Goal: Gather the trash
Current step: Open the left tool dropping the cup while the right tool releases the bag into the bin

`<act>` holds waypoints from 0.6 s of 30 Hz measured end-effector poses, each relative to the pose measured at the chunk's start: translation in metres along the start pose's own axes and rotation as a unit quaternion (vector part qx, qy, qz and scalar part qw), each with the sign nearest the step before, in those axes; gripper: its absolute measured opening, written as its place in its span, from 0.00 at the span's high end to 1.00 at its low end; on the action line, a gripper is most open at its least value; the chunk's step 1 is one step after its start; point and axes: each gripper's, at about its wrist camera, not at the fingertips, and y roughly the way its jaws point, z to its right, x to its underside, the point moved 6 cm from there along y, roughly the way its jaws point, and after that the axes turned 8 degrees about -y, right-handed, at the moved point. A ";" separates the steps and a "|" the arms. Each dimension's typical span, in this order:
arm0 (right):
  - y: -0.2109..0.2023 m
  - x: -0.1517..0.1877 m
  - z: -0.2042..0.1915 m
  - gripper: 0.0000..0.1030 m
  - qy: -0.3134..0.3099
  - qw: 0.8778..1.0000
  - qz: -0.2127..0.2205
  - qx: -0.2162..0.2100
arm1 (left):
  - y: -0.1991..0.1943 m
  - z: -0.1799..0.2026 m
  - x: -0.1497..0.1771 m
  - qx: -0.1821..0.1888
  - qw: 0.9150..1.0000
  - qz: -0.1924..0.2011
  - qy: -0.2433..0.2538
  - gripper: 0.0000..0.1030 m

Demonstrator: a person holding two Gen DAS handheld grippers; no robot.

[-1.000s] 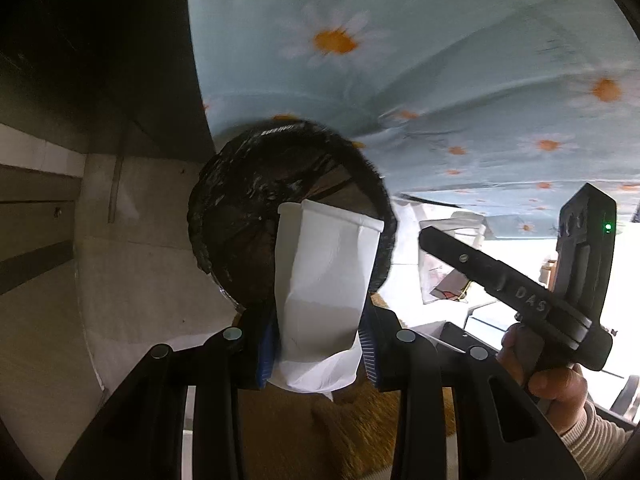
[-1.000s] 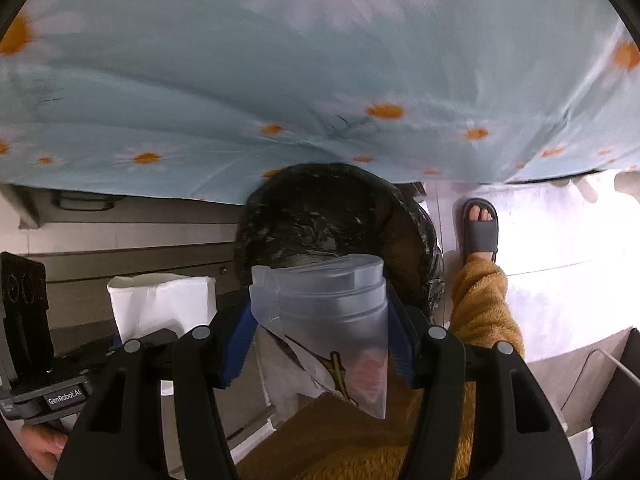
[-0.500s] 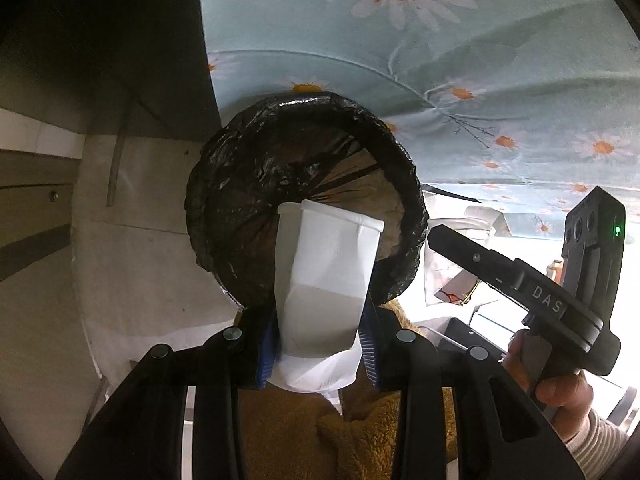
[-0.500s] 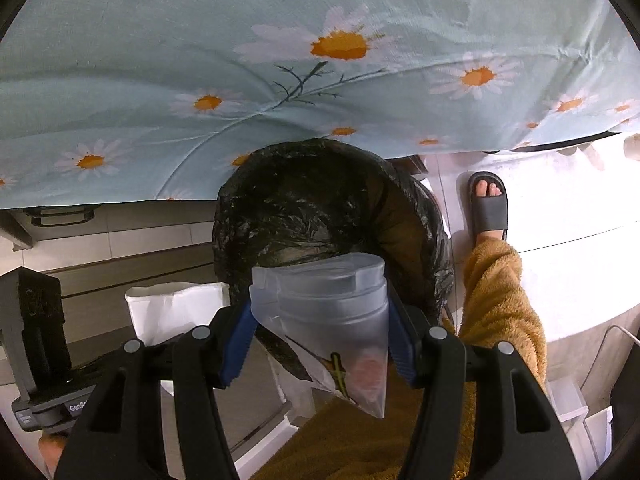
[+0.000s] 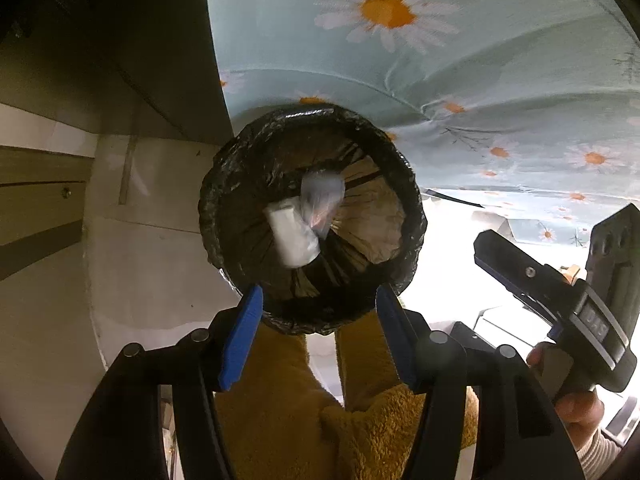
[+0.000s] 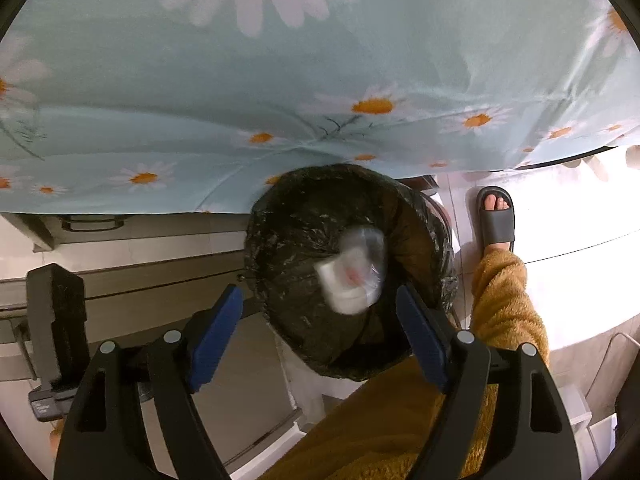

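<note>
A round bin lined with a black bag (image 5: 224,200) stands on the floor below both grippers. A white paper bag (image 5: 292,240) and a clear plastic bag (image 5: 322,190) are blurred, falling inside it. My left gripper (image 5: 318,320) hangs over the bin's near rim, its jaws opening with nothing between the blue pads. In the right wrist view the bin (image 6: 288,240) holds the same two blurred bags, white (image 6: 344,284) and clear (image 6: 370,248). My right gripper (image 6: 320,320) is above it, jaws opening, nothing between them.
A pale blue cloth with daisies (image 5: 440,60) hangs over the table edge just behind the bin. A person's mustard fleece legs (image 5: 280,400) stand close in front, one foot in a grey slipper (image 6: 496,216) to the right. Wooden panelling (image 5: 40,184) lies left.
Both grippers have opened and let go. The white paper bag left the left jaws and the clear plastic bag left the right jaws; both now drop into the bin.
</note>
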 end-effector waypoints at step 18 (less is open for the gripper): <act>-0.101 -0.002 -0.035 0.24 -0.037 0.996 0.079 -0.006 | -0.071 0.028 0.009 0.014 0.997 0.053 0.049 0.45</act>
